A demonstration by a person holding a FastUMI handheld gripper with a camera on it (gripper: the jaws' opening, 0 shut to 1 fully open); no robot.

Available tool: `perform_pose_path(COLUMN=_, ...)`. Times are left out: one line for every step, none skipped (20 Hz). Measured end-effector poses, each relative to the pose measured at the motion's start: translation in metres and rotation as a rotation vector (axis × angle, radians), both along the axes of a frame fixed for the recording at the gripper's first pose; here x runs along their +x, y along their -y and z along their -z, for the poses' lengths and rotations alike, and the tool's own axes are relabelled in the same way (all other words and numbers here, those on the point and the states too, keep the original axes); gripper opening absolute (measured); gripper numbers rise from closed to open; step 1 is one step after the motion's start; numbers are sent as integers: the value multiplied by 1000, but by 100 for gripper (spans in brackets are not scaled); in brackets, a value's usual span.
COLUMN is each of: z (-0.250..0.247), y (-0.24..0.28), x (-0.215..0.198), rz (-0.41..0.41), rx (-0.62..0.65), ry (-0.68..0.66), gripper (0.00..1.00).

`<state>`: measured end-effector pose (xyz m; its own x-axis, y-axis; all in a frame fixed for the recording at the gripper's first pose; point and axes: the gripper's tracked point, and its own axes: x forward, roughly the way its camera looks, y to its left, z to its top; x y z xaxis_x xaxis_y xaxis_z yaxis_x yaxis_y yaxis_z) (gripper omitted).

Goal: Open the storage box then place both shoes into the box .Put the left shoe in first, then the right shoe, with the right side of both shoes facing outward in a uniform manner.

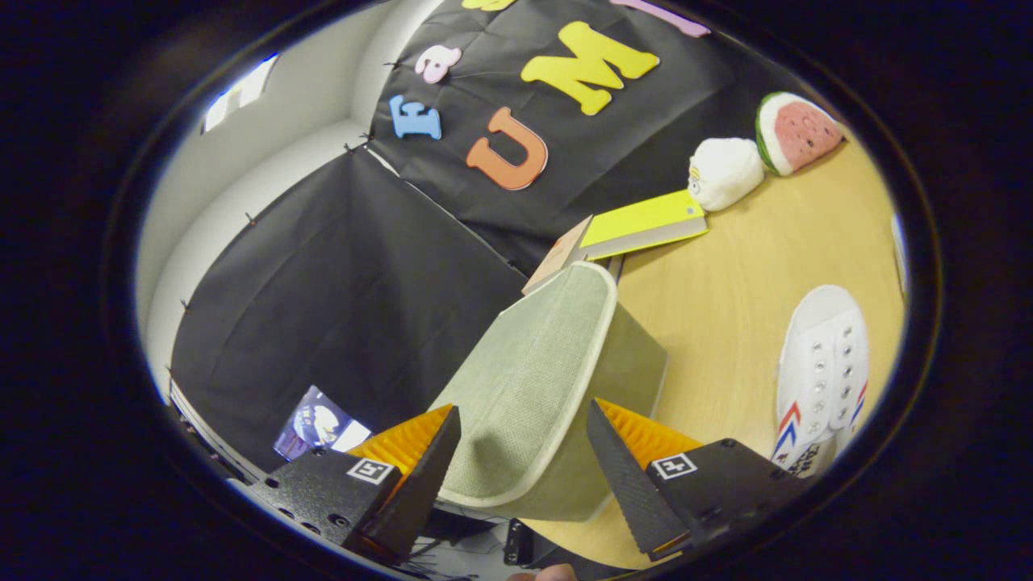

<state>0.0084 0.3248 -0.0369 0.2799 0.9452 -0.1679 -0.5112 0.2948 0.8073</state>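
1. The box (565,379) is set on the table (726,282), its lid (524,379) between the fingers (424,452) of the gripper (523,448), which are spread apart.
2. A shoe (823,371) is laid on the table to the right of the box.
3. A book (637,226) is placed beyond the box.
4. Two plush toys (722,171) are found beyond the book, near the wall.
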Motion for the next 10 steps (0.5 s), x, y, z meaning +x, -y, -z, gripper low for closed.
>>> perform_pose_path(z=2, y=-5, x=-1, rz=-15, rx=12, ry=-28, gripper=100)
perform_pose_path(z=3, y=-9, x=-2, rz=-28, rx=24, ry=-51, gripper=100)
perform_pose_path(z=3, y=-12, x=-4, rz=-43, rx=35, ry=-73, gripper=100)
perform_pose_path(z=2, y=-14, x=-5, rz=-53, rx=48, ry=-92, gripper=99)
perform_pose_path(z=-1, y=-18, x=-3, rz=-59, rx=61, ry=-105, gripper=98)
perform_pose_path(z=-2, y=-18, x=0, rz=-51, rx=59, ry=-105, gripper=98)
perform_pose_path(z=-2, y=-13, x=4, rz=-31, rx=54, ry=-103, gripper=90)
perform_pose_path(z=-5, y=-9, x=8, rz=-18, rx=61, ry=-109, gripper=85)
perform_pose_path(z=-7, y=-5, x=8, rz=-11, rx=74, ry=-119, gripper=72)
perform_pose_path(z=-12, y=0, x=10, rz=6, rx=89, ry=-126, gripper=58)
